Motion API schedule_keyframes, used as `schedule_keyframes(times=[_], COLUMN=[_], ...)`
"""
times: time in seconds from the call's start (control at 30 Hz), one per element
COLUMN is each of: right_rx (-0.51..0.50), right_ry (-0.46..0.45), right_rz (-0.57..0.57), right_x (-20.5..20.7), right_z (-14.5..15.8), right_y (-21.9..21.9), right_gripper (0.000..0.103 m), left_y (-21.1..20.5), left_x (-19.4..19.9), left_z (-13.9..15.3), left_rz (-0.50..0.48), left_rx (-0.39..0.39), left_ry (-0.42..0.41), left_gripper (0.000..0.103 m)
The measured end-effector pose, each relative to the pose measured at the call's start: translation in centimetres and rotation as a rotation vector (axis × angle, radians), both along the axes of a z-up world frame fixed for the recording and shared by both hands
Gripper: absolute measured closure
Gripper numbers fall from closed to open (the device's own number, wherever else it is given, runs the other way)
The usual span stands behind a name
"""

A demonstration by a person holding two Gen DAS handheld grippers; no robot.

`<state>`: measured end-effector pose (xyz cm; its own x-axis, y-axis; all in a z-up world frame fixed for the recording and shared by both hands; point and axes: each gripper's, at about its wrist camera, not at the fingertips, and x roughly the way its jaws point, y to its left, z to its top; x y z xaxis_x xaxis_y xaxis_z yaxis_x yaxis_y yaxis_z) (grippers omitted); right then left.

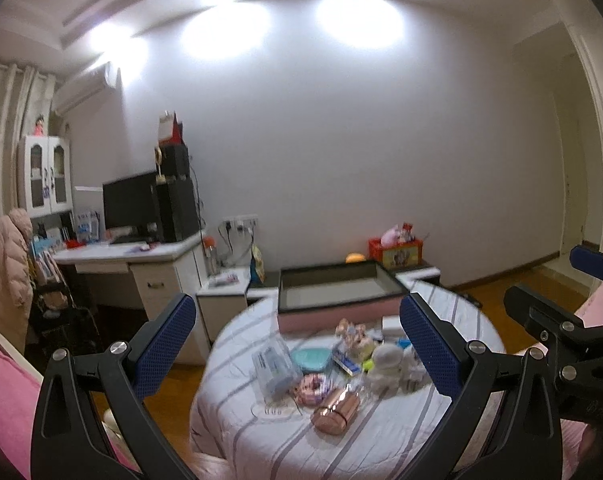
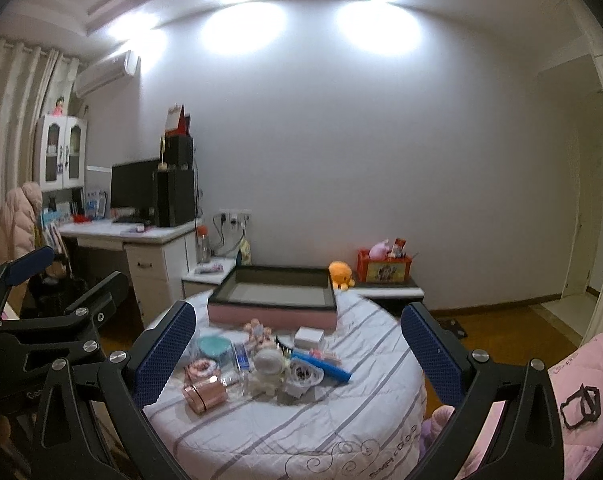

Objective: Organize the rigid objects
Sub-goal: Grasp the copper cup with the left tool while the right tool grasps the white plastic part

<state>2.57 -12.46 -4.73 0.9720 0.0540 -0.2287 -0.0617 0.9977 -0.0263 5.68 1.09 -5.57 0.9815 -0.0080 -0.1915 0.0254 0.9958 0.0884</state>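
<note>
Both grippers hover empty above the cluttered round table

We hold the left gripper [image 1: 297, 344] and right gripper [image 2: 297, 352] with jaws spread wide, clear of the pile, likely to pick a first target; the copper tin [image 2: 204, 393] lies nearest us, and the shallow pink box [image 2: 273, 304] waits behind the heap as the probable destination, though blur and overlap keep us from naming the small middle pieces
</note>
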Motion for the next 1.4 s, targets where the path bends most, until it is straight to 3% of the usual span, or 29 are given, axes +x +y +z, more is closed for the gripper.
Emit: schedule_keyframes(times=[0.53,0.9,0.93,1.0,1.13,1.27,1.4], right_rx=[-0.006,0.009,0.011,0.014,0.026,0.058,0.115], right_ry=[0.321,0.42,0.423,0.429,0.438,0.453,0.476], right_rz=[-0.009,-0.032,-0.033,-0.041,-0.057,-0.053,-0.032], right_x=[9.7,13.3,13.5,13.9,14.9,16.1,17.1], right_z=[-11.5,-15.0,-15.2,-15.4,-15.6,-15.8,-16.0], right_y=[-1.6,-3.1,-3.2,-3.4,-3.9,-4.1,-4.0], right_gripper=[0.0,0.0,0.0,0.0,0.0,0.0,0.0], left_y=[-0.5,-1.4,-1.3,-1.2,-1.1,-0.9,-1.0], left_x=[9.7,13.6,14.1,14.7,15.1,14.9,14.7], left_z=[-13.3,-17.5,-17.8,-18.0,-18.3,-18.0,-17.8], left_rz=[-0.098,-0.116,-0.115,-0.137,-0.17,-0.221,-0.236], left_rx=[-0.034,-0.021,-0.03,-0.064,-0.084,-0.111,-0.098], left_ry=[0.39,0.507,0.523,0.545,0.552,0.539,0.535], left_gripper=[0.0,0.001,0.002,0.017,0.022,0.044,0.046])
